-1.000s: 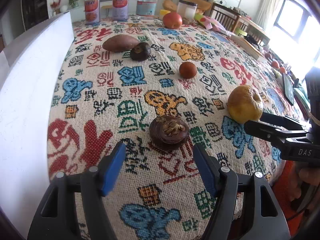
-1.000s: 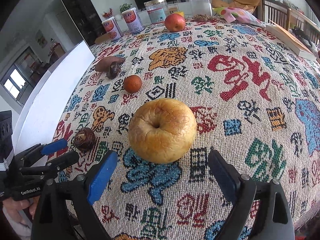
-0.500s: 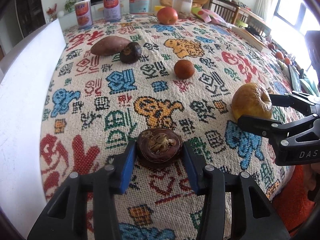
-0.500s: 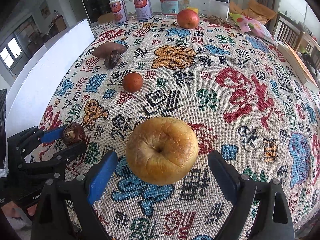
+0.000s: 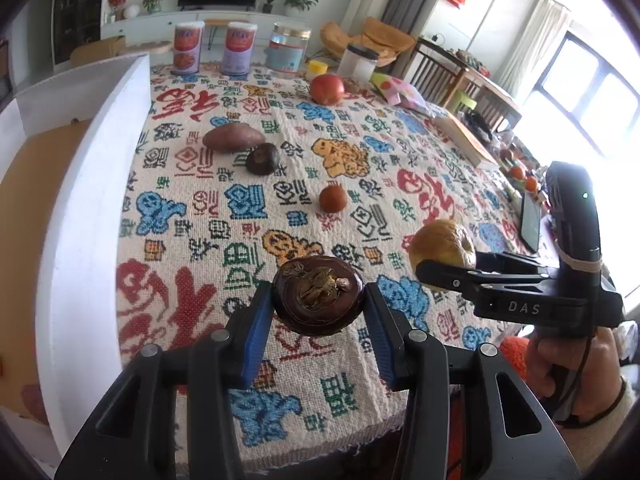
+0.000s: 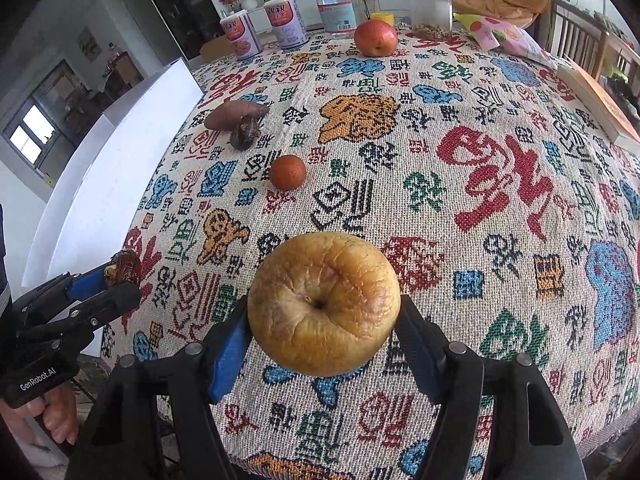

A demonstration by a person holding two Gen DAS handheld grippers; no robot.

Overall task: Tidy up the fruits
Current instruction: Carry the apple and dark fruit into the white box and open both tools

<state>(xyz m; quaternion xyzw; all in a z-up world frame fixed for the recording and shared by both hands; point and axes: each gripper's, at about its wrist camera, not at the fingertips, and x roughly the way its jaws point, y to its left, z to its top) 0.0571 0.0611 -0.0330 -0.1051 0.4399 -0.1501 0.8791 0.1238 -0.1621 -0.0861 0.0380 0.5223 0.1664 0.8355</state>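
A dark purple-brown mangosteen [image 5: 318, 296] sits between the blue pads of my left gripper [image 5: 318, 302], which is shut on it and holds it clear of the patterned tablecloth [image 5: 192, 216]. In the right wrist view the left gripper [image 6: 116, 280] shows at the left edge with the mangosteen [image 6: 122, 268] in it. A wrinkled yellow apple [image 6: 324, 300] fills the right gripper [image 6: 324, 320]; its jaws are closing and both pads touch the apple's sides. From the left wrist view the right gripper [image 5: 452, 264] and apple [image 5: 438, 240] are at right, held by a hand.
On the cloth lie a small orange-red fruit [image 5: 333, 198], a second mangosteen [image 5: 262, 159], a sweet potato [image 5: 233, 138] and a red apple [image 5: 327, 89]. Tins and jars [image 5: 188, 50] line the far edge. A white box wall [image 5: 92, 200] runs along the left; a book [image 5: 468, 140] lies right.
The left gripper closed on the mangosteen and raised it off the cloth. The right gripper's jaws came in from wide apart onto the yellow apple.
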